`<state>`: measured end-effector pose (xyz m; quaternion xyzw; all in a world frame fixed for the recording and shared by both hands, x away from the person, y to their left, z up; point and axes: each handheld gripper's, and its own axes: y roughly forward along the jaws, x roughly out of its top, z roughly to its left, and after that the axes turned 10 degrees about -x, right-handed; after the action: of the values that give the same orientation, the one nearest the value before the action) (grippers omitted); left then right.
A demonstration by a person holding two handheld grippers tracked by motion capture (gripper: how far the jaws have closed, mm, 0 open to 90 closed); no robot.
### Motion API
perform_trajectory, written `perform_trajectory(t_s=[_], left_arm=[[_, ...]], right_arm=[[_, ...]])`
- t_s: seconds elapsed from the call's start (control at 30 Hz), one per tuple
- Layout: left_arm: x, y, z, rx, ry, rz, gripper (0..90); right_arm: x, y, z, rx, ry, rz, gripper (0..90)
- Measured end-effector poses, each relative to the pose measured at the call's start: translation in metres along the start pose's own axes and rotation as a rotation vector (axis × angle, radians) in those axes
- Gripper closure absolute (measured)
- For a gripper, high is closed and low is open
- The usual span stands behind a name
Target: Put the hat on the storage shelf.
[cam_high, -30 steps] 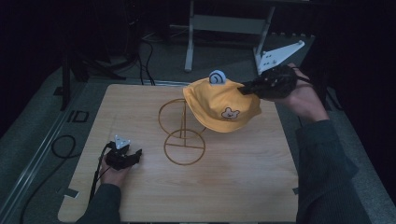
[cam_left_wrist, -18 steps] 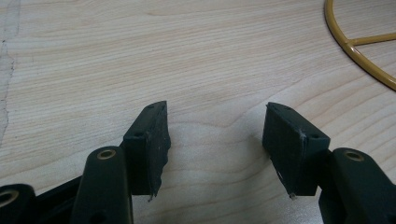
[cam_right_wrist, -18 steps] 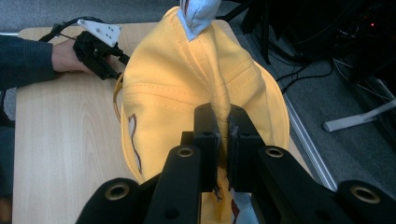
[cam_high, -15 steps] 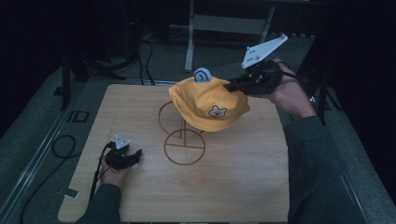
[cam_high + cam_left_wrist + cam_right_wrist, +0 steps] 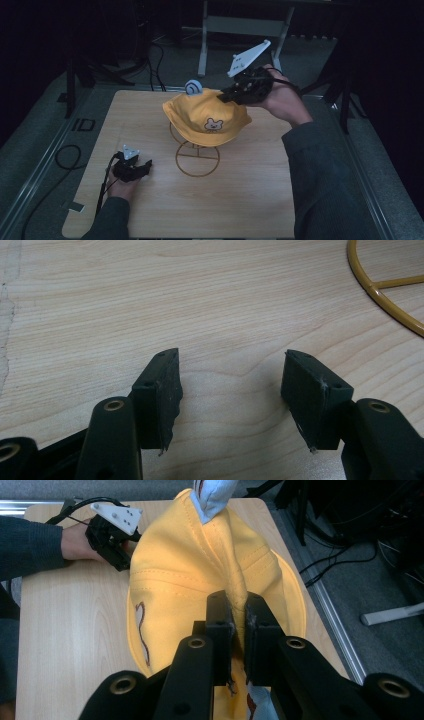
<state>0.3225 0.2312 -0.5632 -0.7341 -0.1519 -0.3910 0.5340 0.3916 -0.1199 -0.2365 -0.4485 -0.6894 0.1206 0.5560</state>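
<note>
Two jaws of the right gripper [image 5: 239, 625] pinched a fold of the yellow hat [image 5: 207, 117], which sat up on the wire stand [image 5: 197, 158] mid-table. Well apart, the left gripper [image 5: 230, 385] rested low on the wooden table [image 5: 250, 200], jaws spread wide around nothing.

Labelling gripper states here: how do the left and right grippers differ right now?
The left gripper sits low at the table, fingers apart with nothing between them; the right gripper is raised over the stand, fingers pinched on a fold of the yellow hat. Both are black, hand-held, with a grey plate on top.
</note>
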Motion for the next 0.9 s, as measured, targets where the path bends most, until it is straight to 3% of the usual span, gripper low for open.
perform_trajectory(t_s=[0.1, 0.2, 0.33, 0.6, 0.7, 0.8, 0.9], left_arm=[[0.0, 0.0, 0.0, -0.002, -0.002, 0.0, 41.2], [0.0, 0.0, 0.0, -0.006, 0.0, -0.002, 41.3], [0.0, 0.0, 0.0, -0.007, 0.004, 0.001, 41.3], [0.0, 0.0, 0.0, -0.006, 0.003, 0.001, 41.3], [0.0, 0.0, 0.0, -0.007, 0.004, 0.002, 41.3], [0.0, 0.0, 0.0, -0.007, 0.003, 0.002, 41.3], [0.0, 0.0, 0.0, -0.007, 0.004, 0.002, 41.3]], right_arm=[[0.006, 0.009, 0.005, 0.002, -0.009, 0.006, 82.6], [0.011, 0.017, 0.009, -0.019, -0.005, -0.011, 76.4], [0.014, 0.021, 0.008, -0.027, 0.029, -0.046, 73.5], [0.014, 0.037, 0.017, -0.009, -0.008, 0.027, 82.3], [0.014, 0.039, 0.018, -0.01, -0.014, 0.023, 79.2], [0.009, 0.036, 0.013, -0.013, 0.008, 0.019, 75.6], [0.001, 0.033, 0.01, -0.004, 0.015, 0.044, 69.6]])
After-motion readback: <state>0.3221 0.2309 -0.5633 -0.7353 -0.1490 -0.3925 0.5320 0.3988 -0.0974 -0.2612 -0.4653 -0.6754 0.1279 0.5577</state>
